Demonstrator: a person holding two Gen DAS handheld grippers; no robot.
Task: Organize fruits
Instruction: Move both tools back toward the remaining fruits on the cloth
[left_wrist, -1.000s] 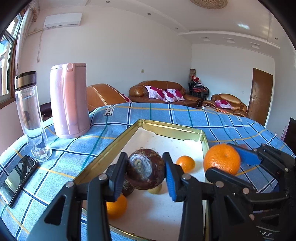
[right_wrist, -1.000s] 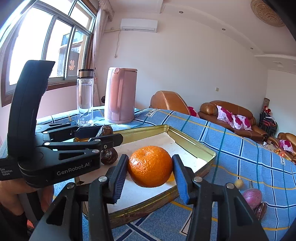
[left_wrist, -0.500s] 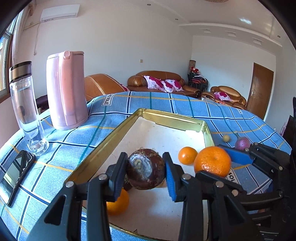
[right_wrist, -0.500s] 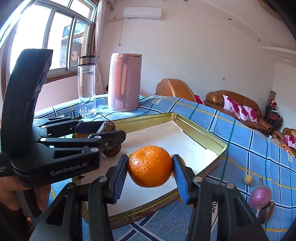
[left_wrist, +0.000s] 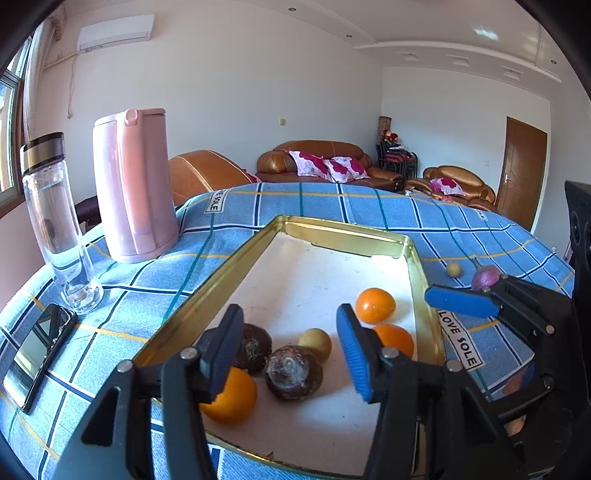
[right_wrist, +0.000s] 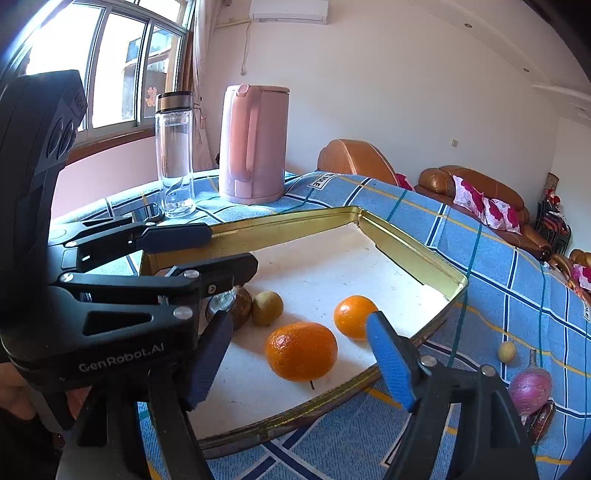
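Orange (left_wrist: 231, 400) sits half hidden behind left tool (left_wrist: 288, 354).

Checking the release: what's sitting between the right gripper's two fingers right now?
In the right wrist view, the right gripper has just been opening; the big orange lies between its fingers on the tray, untouched.

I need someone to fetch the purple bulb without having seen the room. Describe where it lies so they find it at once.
Start at the gold-rimmed tray on the blue checked tablecloth. Outside the tray, on the cloth on the sofa side, lies a purple bulb with a thin stalk pointing up. A small yellowish fruit lies beside it and a dark brown piece against it; it alone is purple, and the largest.
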